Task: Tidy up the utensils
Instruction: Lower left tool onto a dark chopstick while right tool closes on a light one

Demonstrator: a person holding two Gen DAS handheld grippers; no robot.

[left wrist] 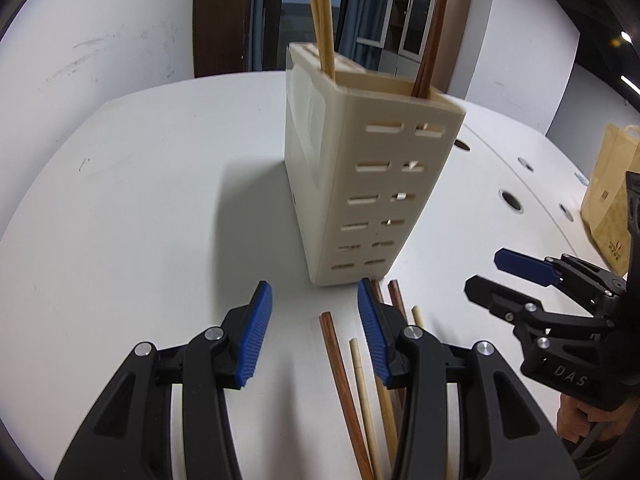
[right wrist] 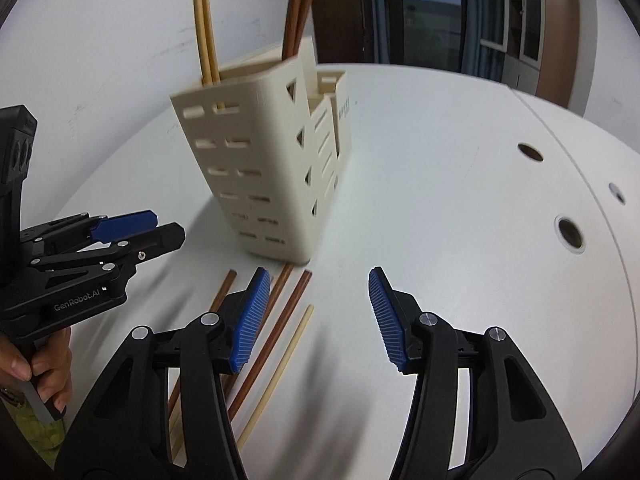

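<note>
Presently catalogued: a cream slotted holder (left wrist: 372,184), stood upright at 12 o'clock on a white table (left wrist: 140,200). Pale chopsticks (left wrist: 320,16) are seen in one compartment, dark chopsticks (left wrist: 430,52) in another. Loose chopsticks (left wrist: 344,384), brown and pale together, are laid flat on the table just before the holder's base, at 6 o'clock from it. The left gripper (left wrist: 316,332) is held above them with jaws parted and nothing gripped; one brown stick is framed between its pads. The right gripper (right wrist: 316,316) is likewise parted and empty, the loose sticks lying beneath its 9 o'clock finger. A paper bag (left wrist: 608,200) is noted at 3 o'clock.
</note>
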